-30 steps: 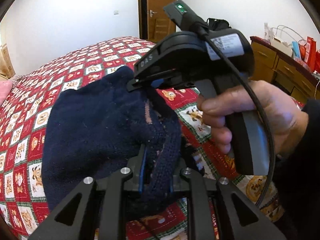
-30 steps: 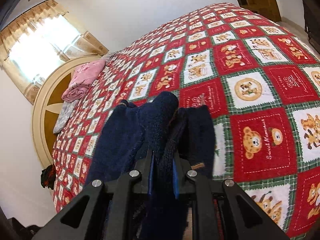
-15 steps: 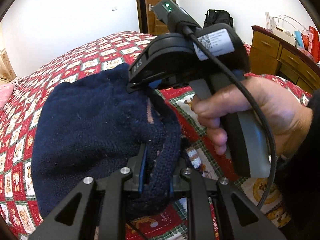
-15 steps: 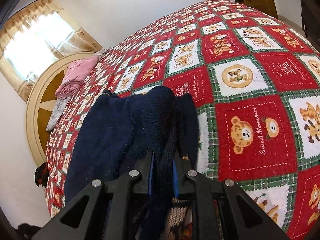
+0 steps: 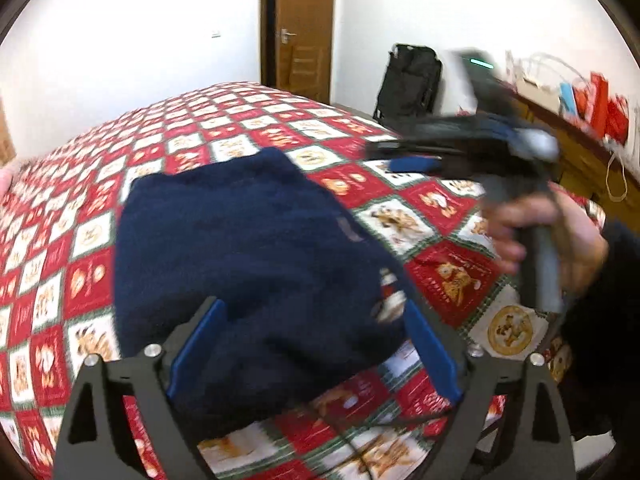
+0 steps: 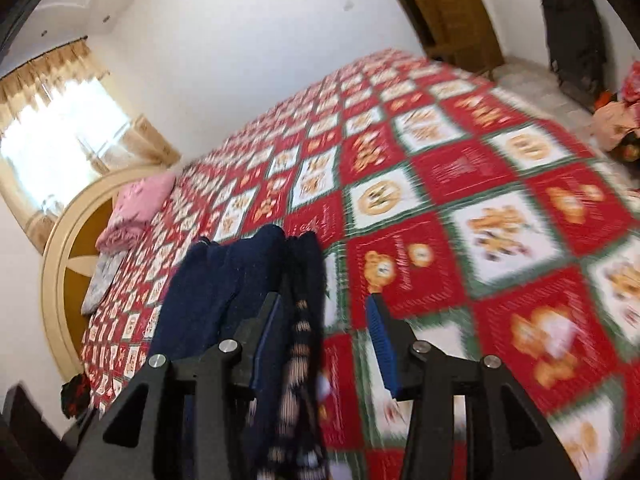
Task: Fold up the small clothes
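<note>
A: Where is the sweater (image 5: 248,256)?
B: Folded on the bed (image 5: 448,276), near its front edge; quilt lies bare to the right.
A: Our tongs?
B: Left tongs (image 5: 314,350) and right tongs (image 6: 324,344) both spread apart, gripping nothing.

Bright daylight from the curtained window (image 6: 60,120), which is overexposed. Fisheye bending and dark vignette at the frame corners. Motion blur smears the quilt (image 6: 500,240) right of the right claw (image 6: 324,332) and the hand (image 5: 560,240) right of the left claw (image 5: 312,356).
</note>
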`<act>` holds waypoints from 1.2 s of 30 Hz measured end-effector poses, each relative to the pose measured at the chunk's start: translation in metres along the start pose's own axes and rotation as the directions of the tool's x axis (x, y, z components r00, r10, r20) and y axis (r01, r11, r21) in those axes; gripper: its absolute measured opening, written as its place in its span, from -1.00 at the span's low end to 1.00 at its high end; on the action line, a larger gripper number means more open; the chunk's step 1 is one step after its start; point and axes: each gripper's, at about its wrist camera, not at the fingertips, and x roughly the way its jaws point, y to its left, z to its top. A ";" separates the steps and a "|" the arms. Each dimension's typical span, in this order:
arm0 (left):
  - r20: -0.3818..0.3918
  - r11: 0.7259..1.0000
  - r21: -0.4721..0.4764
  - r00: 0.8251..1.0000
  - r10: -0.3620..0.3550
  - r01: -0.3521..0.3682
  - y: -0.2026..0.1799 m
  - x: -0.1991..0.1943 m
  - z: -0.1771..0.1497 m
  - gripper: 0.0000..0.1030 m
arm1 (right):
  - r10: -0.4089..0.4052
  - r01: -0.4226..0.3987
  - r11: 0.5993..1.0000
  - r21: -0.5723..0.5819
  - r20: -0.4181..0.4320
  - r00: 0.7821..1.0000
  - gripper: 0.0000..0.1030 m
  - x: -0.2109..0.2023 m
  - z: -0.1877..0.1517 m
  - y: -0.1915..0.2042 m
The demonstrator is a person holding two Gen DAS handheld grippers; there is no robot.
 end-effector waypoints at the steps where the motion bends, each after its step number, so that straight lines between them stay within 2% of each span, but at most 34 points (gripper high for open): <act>1: -0.002 1.000 -0.019 1.000 -0.015 0.014 0.008 -0.004 -0.003 0.81 | 0.004 -0.004 1.000 -0.008 0.009 1.000 -0.12 -0.013 -0.008 0.003; 3: -0.001 0.998 -0.054 1.000 -0.012 0.012 0.023 -0.010 -0.008 0.81 | 0.011 -0.011 0.999 -0.035 0.004 1.000 -0.12 -0.030 -0.026 0.013; 5: 0.018 0.996 -0.084 1.000 0.025 -0.023 0.039 -0.018 -0.011 0.81 | 0.036 -0.037 0.998 -0.060 -0.013 0.999 -0.12 -0.043 -0.049 0.026; 8: 0.022 0.982 -0.137 0.991 0.132 -0.128 0.064 -0.023 -0.013 0.81 | 0.064 -0.066 0.992 -0.107 -0.021 0.998 -0.11 -0.055 -0.081 0.050; 11: 0.005 0.953 -0.201 0.973 0.232 -0.226 0.090 -0.024 -0.015 0.81 | 0.057 -0.061 0.983 -0.173 -0.028 0.998 -0.11 -0.059 -0.106 0.079; 14: -0.025 0.929 -0.248 0.961 0.277 -0.274 0.109 -0.022 -0.022 0.81 | 0.002 -0.005 0.963 -0.268 -0.010 1.000 -0.10 -0.058 -0.125 0.103; 16: -0.048 0.916 -0.264 0.953 0.300 -0.301 0.116 -0.020 -0.028 0.81 | -0.016 0.006 0.926 -0.377 -0.023 1.000 -0.02 -0.051 -0.135 0.119; 19: -0.084 0.908 -0.273 0.948 0.307 -0.318 0.118 -0.017 -0.037 0.81 | -0.057 0.024 0.887 -0.460 -0.059 0.997 0.06 -0.029 -0.141 0.131; 21: -0.097 0.904 -0.271 0.944 0.316 -0.331 0.117 -0.017 -0.040 0.81 | -0.136 0.078 0.859 -0.506 -0.080 0.987 0.06 -0.010 -0.144 0.131; 22: -0.102 0.903 -0.268 0.942 0.319 -0.335 0.117 -0.017 -0.041 0.81 | -0.171 0.099 0.854 -0.511 -0.097 0.980 -0.01 -0.003 -0.145 0.130; 23: -0.104 0.903 -0.266 0.941 0.322 -0.338 0.117 -0.017 -0.042 0.81 | -0.179 0.091 0.863 -0.497 -0.132 0.975 -0.38 0.004 -0.146 0.125; 25: -0.101 0.902 -0.267 0.941 0.324 -0.340 0.119 -0.021 -0.043 0.81 | -0.178 0.077 0.870 -0.486 -0.165 0.970 -0.65 0.007 -0.148 0.119; 26: -0.098 0.902 -0.270 0.941 0.323 -0.338 0.120 -0.022 -0.043 0.81 | -0.194 0.088 0.859 -0.504 -0.161 0.968 -0.87 0.003 -0.150 0.117; 28: -0.093 0.900 -0.275 0.941 0.325 -0.337 0.121 -0.023 -0.043 0.81 | -0.206 0.106 0.860 -0.499 -0.148 0.967 -0.87 -0.008 -0.148 0.109; 30: -0.092 0.899 -0.270 0.939 0.332 -0.345 0.120 -0.022 -0.042 0.81 | -0.206 0.129 0.891 -0.435 -0.133 0.970 -0.87 -0.019 -0.140 0.089; 33: -0.099 0.898 -0.261 0.936 0.339 -0.353 0.116 -0.014 -0.041 0.81 | -0.171 0.118 0.943 -0.312 -0.151 0.974 -0.87 -0.020 -0.133 0.061; 36: -0.091 0.909 -0.245 0.941 0.325 -0.338 0.106 -0.008 -0.040 0.81 | -0.189 0.129 0.941 -0.313 -0.167 0.968 -0.87 -0.008 -0.140 0.058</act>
